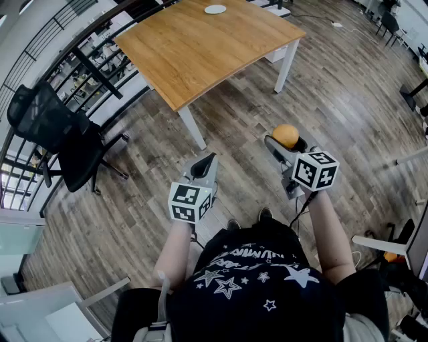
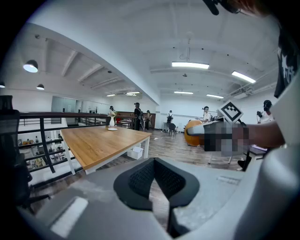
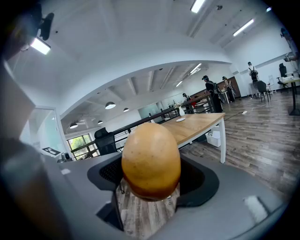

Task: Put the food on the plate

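Currently the right gripper (image 1: 285,144) is clamped on the food (image 1: 285,135), a rounded orange-brown piece sitting between its pads, held in the air over the wood-plank floor (image 1: 341,87), right of the person's body. Left gripper (image 1: 208,160) has its jaws together with nothing between them, held just left of the right one, at about the same height. Plate (image 1: 215,9) is small and white, at the far edge of the wooden worktop (image 1: 200,50), well apart from both grippers; a black office chair (image 1: 60,133) stands at left.
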Demonstrator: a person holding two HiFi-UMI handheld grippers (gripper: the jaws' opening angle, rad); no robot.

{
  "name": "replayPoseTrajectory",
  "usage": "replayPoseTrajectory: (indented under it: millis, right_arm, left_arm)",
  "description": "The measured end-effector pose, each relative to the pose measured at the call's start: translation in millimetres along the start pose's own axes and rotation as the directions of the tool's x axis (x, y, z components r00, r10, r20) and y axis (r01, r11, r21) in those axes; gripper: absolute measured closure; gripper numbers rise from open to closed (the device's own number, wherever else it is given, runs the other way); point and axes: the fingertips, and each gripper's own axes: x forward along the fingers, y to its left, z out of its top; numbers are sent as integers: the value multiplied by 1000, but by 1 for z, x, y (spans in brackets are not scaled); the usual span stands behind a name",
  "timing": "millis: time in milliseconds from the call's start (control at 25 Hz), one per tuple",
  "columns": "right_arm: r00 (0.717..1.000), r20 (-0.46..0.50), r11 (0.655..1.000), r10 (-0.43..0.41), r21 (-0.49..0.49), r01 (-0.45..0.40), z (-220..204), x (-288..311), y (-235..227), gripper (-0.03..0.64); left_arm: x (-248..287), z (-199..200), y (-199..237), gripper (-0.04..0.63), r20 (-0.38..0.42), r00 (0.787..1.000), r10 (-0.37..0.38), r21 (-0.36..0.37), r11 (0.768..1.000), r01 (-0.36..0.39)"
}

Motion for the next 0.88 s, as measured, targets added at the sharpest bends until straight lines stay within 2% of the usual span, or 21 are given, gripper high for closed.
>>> replayPoseTrajectory:
  millis: [360, 720, 880]
  right_arm:
    - [1000, -3, 999, 25, -33, -25, -6, -9, 28, 281]
    - [999, -42, 998, 25, -56, -28, -17, -1, 43, 279]
    - [998, -53, 997, 39, -64, -42, -22, 5, 52, 279]
  left_arm:
    - [-21, -1, -7, 594, 27, 1000, -4, -13, 1000, 4]
    - [-50, -9, 3, 594, 47, 998, 32, -27, 999, -31]
    - [-63, -17, 7, 594, 53, 997, 52, -57, 997, -49]
